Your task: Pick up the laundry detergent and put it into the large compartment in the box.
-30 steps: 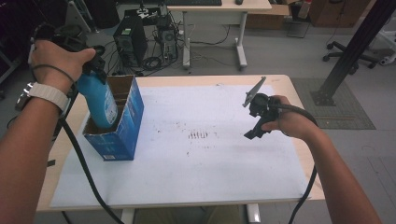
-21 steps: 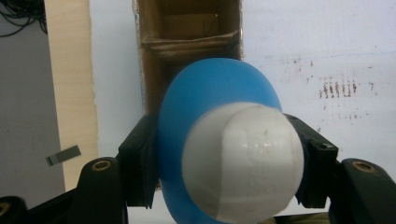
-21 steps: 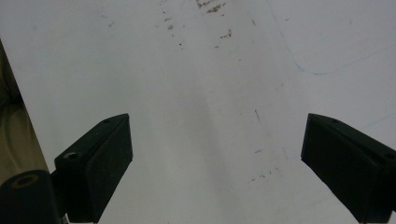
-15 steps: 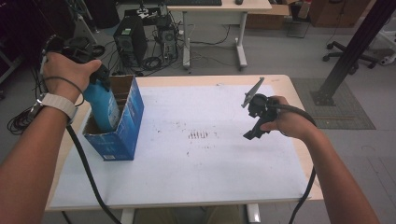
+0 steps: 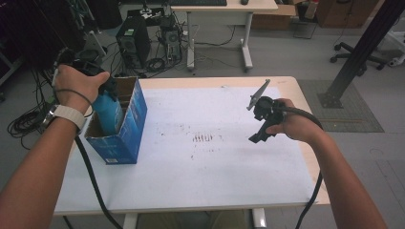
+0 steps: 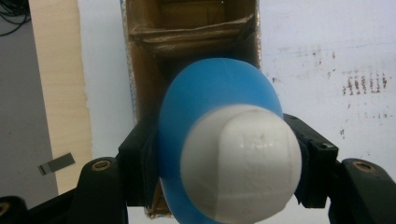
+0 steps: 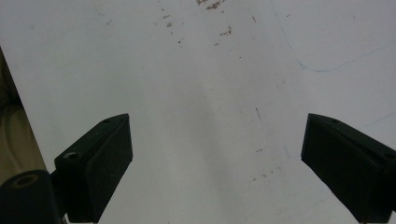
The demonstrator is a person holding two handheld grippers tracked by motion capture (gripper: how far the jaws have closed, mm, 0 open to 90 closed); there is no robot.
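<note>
A blue bottle (image 5: pixel 109 113) with a white cap (image 6: pixel 239 161) hangs partly inside an open blue cardboard box (image 5: pixel 129 136) at the table's left. My left gripper (image 6: pixel 219 158) is shut on the bottle, one jaw on each side of its blue body. From above, the bottle's lower part sits inside the box while a hand covers its top. Over the table's right side my right gripper (image 7: pixel 215 163) stands open, its jaws wide apart above bare white paper; in the high view the right gripper (image 5: pixel 261 114) is held in the person's hand.
White paper (image 5: pixel 200 157) with dark smudges near the middle covers the wooden table (image 5: pixel 305 119). Black cables trail from both grippers off the near edge. Beyond the table stand a computer tower (image 5: pixel 133 43), a desk and floor cables.
The left hand has lowered the bottle deeper into the box and shifted a little to the far side. The right gripper has stayed in place.
</note>
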